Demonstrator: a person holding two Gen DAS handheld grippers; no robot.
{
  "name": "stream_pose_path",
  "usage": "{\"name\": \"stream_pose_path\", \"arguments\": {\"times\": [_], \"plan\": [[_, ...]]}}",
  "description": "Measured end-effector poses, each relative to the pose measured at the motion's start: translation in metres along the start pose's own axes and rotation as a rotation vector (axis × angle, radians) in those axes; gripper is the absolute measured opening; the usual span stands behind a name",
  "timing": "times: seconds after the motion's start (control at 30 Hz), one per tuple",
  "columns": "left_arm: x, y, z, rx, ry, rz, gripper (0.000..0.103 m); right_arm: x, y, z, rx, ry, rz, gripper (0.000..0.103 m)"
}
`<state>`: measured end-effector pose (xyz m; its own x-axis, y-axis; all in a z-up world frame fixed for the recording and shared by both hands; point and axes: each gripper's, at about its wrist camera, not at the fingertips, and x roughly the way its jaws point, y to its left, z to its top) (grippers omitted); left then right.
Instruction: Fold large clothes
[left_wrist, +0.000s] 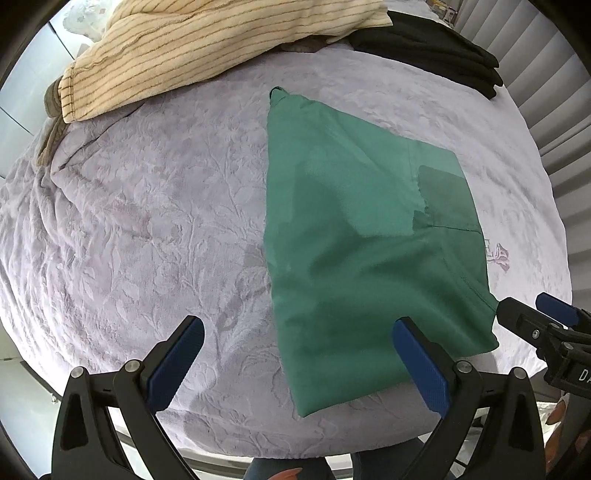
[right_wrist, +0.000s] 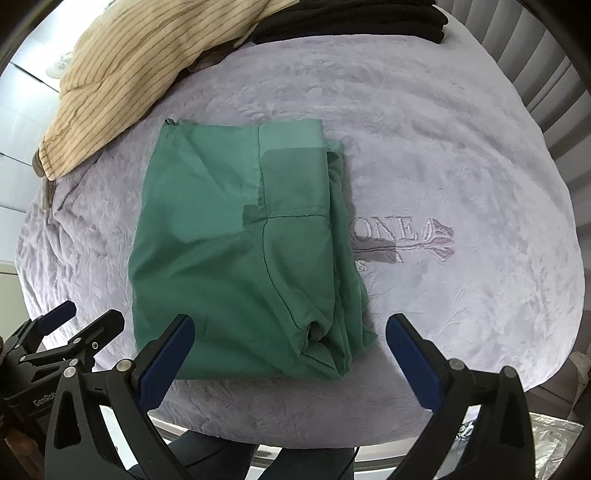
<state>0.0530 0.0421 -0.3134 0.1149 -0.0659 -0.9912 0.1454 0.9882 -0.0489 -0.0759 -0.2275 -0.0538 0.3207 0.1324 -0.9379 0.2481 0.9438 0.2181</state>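
On the lavender embossed blanket (right_wrist: 461, 147), going left to right in the right wrist view: a cream striped garment (right_wrist: 140, 74) lies heaped at about ten o'clock, a stack of black clothes (right_wrist: 351, 22) sits at twelve o'clock along the far edge, and embroidered lettering with a flower (right_wrist: 417, 236) shows at three o'clock.

The green garment (right_wrist: 229, 251) lies folded into a compact rectangle near the middle of the blanket, flat, with loose layered edges bunched along its right side. It touches neither the striped garment nor the black stack.

The left gripper (left_wrist: 297, 328) hangs above the blanket with its blue-padded jaws spread wide; the near left edge of the green garment lies beneath the gap, and nothing is clamped. In the right wrist view this gripper also appears at eight o'clock.

The right gripper (right_wrist: 290, 326) likewise stands with jaws fully apart, over the garment's near right corner, gripping nothing. Its tips enter the left wrist view at four o'clock.
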Motion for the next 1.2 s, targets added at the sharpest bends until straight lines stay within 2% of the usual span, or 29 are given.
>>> {"name": "stream_pose_path", "arguments": {"times": [1.2], "plan": [[-0.0007,0.0010,-0.0001,0.001,0.007,0.033,0.103,-0.0002,0.0016,0.0037,-0.019,0.013,-0.007,0.103]]}}
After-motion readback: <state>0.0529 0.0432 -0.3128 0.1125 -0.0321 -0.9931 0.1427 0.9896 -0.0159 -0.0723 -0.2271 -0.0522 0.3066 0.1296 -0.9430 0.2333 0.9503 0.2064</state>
